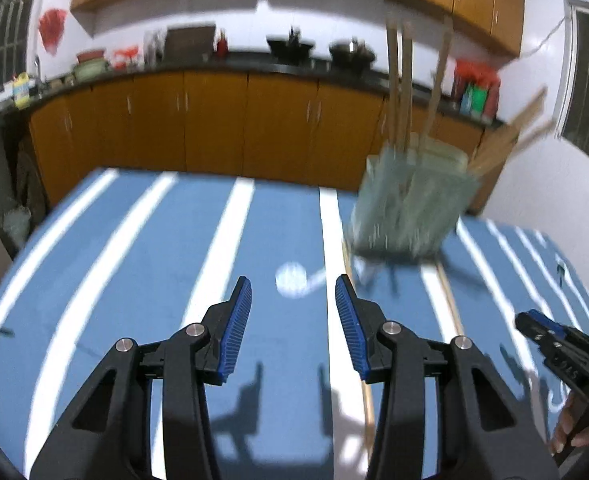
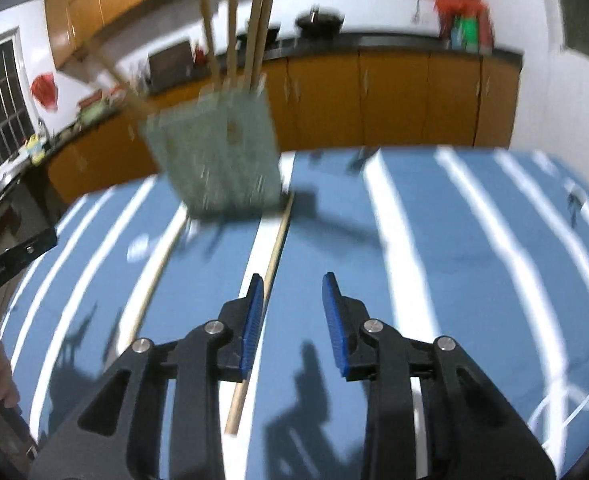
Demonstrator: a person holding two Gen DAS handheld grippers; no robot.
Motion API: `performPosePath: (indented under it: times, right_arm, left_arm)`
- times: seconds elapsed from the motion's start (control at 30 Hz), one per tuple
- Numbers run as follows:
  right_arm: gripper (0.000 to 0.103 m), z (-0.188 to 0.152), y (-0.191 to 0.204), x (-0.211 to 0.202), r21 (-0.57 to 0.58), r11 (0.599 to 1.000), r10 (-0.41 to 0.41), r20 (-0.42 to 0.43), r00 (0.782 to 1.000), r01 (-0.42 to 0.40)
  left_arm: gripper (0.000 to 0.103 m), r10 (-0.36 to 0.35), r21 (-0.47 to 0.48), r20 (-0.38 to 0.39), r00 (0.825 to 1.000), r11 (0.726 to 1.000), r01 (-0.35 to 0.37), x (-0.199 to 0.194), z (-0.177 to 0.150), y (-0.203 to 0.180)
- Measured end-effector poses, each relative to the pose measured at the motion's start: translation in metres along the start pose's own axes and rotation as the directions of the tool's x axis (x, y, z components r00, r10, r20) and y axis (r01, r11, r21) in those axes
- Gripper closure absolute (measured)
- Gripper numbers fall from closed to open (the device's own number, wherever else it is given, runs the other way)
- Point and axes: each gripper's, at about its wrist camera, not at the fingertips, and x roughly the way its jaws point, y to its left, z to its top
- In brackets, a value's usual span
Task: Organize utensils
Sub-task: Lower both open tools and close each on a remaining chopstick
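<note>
A pale green utensil holder [image 1: 410,204] stands on the blue striped table, with several wooden chopsticks [image 1: 398,80] upright in it; it also shows in the right wrist view [image 2: 218,152]. Two loose chopsticks lie on the table: one [image 2: 268,280] runs under my right gripper's left finger, the other [image 2: 154,280] lies further left. A white spoon [image 1: 294,278] lies just ahead of my left gripper [image 1: 293,292], which is open and empty. My right gripper [image 2: 292,292] is open and empty above the table.
The blue tablecloth with white stripes [image 1: 154,260] covers the table. Orange cabinets [image 1: 214,120] and a dark counter with pots stand behind. The right gripper shows at the right edge of the left wrist view [image 1: 554,344].
</note>
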Motion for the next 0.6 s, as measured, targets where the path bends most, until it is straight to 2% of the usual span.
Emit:
performPosePath:
  times: [0.13, 0.43, 0.53, 0.57, 0.6]
  right_arm:
    - [0.072, -0.021, 0.018, 0.018, -0.027, 0.999, 0.025, -0.075, 0.997, -0.028]
    - [0.073, -0.022, 0.027, 0.035, -0.060, 0.998, 0.000, -0.125, 0.992, -0.007]
    - [0.083, -0.023, 0.027, 0.038, -0.073, 0.997, -0.022, -0.118, 0.993, 0.013]
    - [0.092, -0.023, 0.027, 0.039, -0.076, 0.997, -0.028, -0.117, 0.993, 0.019]
    - [0.093, -0.022, 0.026, 0.039, -0.077, 0.997, -0.040, -0.116, 0.992, 0.031]
  left_arm:
    - [0.058, -0.011, 0.021, -0.075, 0.997, 1.000, 0.013, 0.012, -0.020, -0.004]
    - [0.058, -0.044, 0.056, -0.130, 0.991, 0.997, 0.051, 0.019, -0.038, -0.020]
    - [0.058, -0.052, 0.062, -0.141, 0.989, 0.996, 0.061, 0.020, -0.041, -0.025]
    - [0.058, -0.054, 0.064, -0.146, 0.988, 0.996, 0.064, 0.021, -0.042, -0.027]
    - [0.058, -0.057, 0.066, -0.149, 0.987, 0.996, 0.067, 0.021, -0.043, -0.028]
